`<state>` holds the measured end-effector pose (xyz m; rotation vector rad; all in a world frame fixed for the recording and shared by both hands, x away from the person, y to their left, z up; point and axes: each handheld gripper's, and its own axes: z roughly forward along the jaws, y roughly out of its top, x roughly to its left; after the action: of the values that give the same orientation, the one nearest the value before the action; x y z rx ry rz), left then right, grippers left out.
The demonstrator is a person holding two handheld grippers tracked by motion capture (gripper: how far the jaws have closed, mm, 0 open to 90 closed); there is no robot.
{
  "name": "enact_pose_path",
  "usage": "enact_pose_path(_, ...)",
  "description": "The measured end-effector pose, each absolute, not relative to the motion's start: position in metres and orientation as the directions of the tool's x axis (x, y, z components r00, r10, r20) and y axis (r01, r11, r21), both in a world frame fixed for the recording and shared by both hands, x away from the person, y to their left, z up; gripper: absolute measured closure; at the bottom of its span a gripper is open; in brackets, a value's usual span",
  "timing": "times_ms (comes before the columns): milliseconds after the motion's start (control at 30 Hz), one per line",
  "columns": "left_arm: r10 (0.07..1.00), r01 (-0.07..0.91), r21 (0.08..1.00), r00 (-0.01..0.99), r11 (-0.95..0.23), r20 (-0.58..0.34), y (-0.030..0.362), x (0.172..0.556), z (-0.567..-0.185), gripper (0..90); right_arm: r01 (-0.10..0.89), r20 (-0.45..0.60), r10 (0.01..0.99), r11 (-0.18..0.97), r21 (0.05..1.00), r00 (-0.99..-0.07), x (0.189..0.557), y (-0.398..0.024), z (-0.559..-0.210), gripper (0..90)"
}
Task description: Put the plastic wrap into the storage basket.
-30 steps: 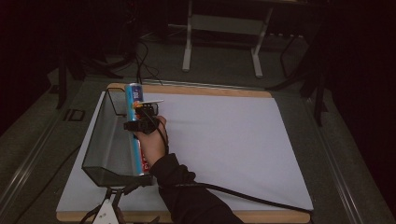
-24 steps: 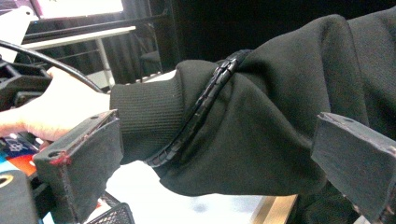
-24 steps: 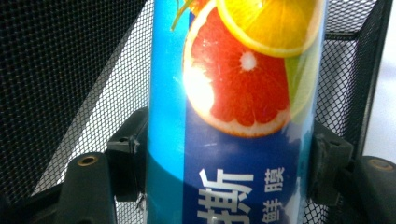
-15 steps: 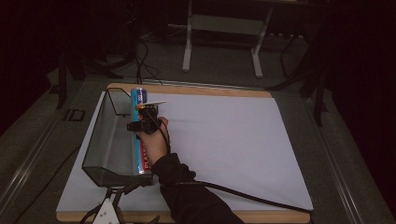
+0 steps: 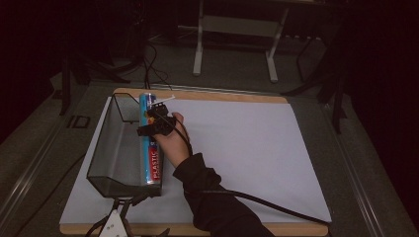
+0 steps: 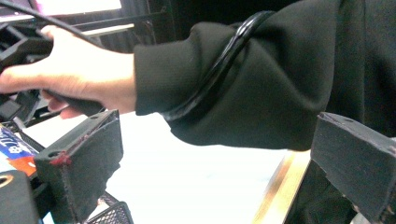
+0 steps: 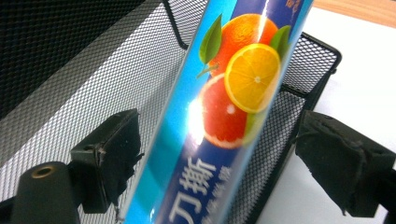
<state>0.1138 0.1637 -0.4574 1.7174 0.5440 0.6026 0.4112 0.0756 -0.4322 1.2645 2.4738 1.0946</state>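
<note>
A long, slim box of plastic wrap point(image 5: 150, 148), glossy blue with printed orange and grapefruit slices and a red band of lettering, lies lengthwise along the right-hand wall of a black wire-mesh tray point(image 5: 109, 148), in the high view. The tray is rectangular, with fine woven mesh walls and a thin rod rim; it sits at the left side of a smooth, pale sheet point(image 5: 247, 158) that covers a light wooden worktop point(image 5: 222, 96), whose edge shows as a narrow tan border. The right gripper point(image 5: 154, 118) hovers over the far half of the box, held in a bare hand point(image 5: 173, 140) that comes out of a dark, ribbed sleeve, with a thick black cable trailing away across the sheet. In the right gripper view its fingers point(image 7: 109, 154), blocky and faced with rough black foam, stand wide on either side of the box; they have just been opening, and the pads are clear of the shiny cardboard, gripping nothing. The left gripper point(image 5: 116, 224) rests at the near edge of the worktop, by the tray's near end; in the left gripper view its foam fingers point(image 6: 84, 163) are spread far apart and empty. Around the worktop lie a grey floor, loose cables and the pale metal legs of a stand in a dim room.
</note>
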Motion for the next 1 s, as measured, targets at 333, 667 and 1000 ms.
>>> enact_pose_path(333,0.644,0.050,0.975,0.758,-0.217,0.105,0.162,0.115,-0.458,3.2,0.597,0.183,0.709,0.393,0.700,-0.681,0.397,0.042,-0.417,13.9)
enact_pose_path(667,0.644,0.053,0.972,0.758,-0.227,0.109,0.160,0.116,-0.459,3.2,0.532,0.121,0.681,0.435,0.727,-0.723,0.377,0.002,-0.407,13.6)
enact_pose_path(1000,0.639,0.064,0.970,0.762,-0.236,0.105,0.158,0.118,-0.460,3.2,0.537,0.163,0.674,0.394,0.746,-0.720,0.367,-0.048,-0.408,13.6)
